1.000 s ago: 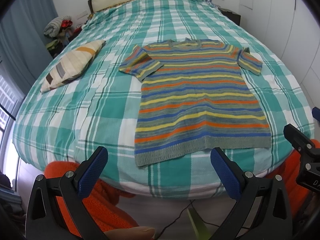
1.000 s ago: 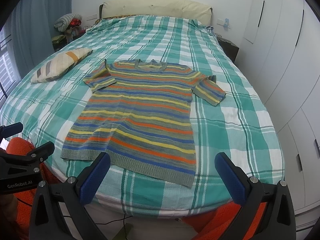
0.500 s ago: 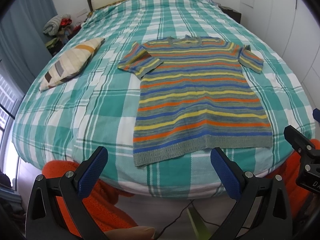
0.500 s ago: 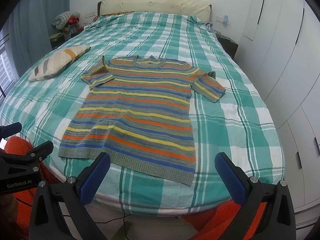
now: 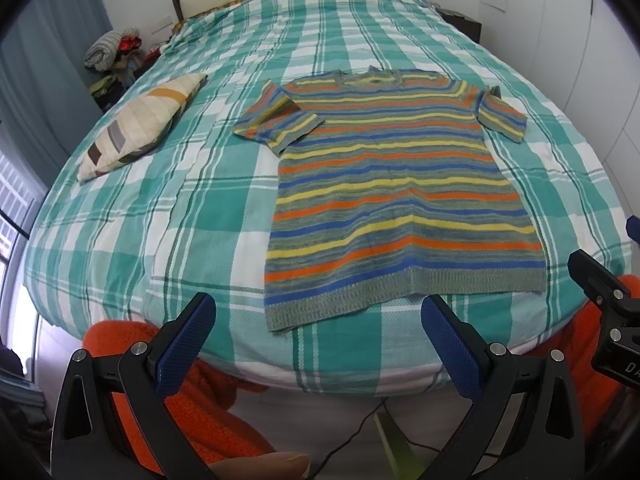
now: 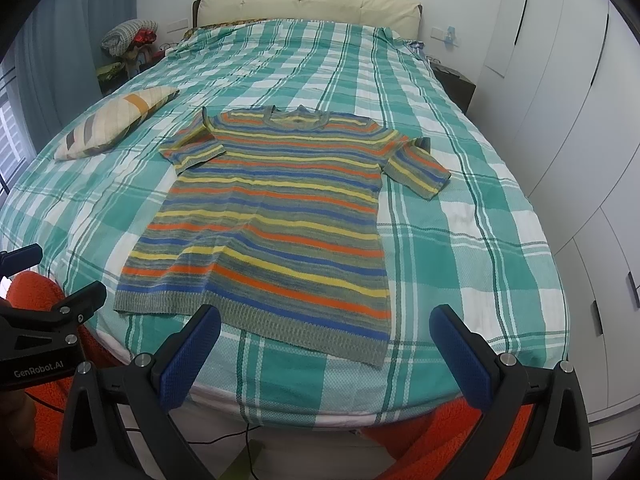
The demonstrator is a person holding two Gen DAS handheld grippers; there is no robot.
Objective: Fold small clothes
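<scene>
Both grippers spread wide, holding nothing. Left gripper [image 5: 318, 338] hovers off the near edge of the bed [image 5: 132, 216], its blue pads [image 5: 186, 344] apart, touching neither cloth nor cover. Right gripper [image 6: 325, 346] the same: pads [image 6: 460, 354] far apart, empty, just short of the near bed edge.

One striped knit top [image 5: 396, 200] lies flat on the green-and-white plaid cover, face up, neck toward the far headboard, hem toward the near edge. Stripes orange, yellow, blue on grey; ribbed grey hem. Two short sleeves, both spread outward. In the left view the hem sits just beyond the gap between the pads; in the right view the top [image 6: 276, 216] lies ahead and left of centre, its hem near the left pad.

One patterned pillow [image 5: 140, 126] on the left side of the bed, well apart from the top. One pile of bundled items [image 6: 128, 38] at far left beside the headboard. White wardrobe doors [image 6: 580, 100] along the right.
</scene>
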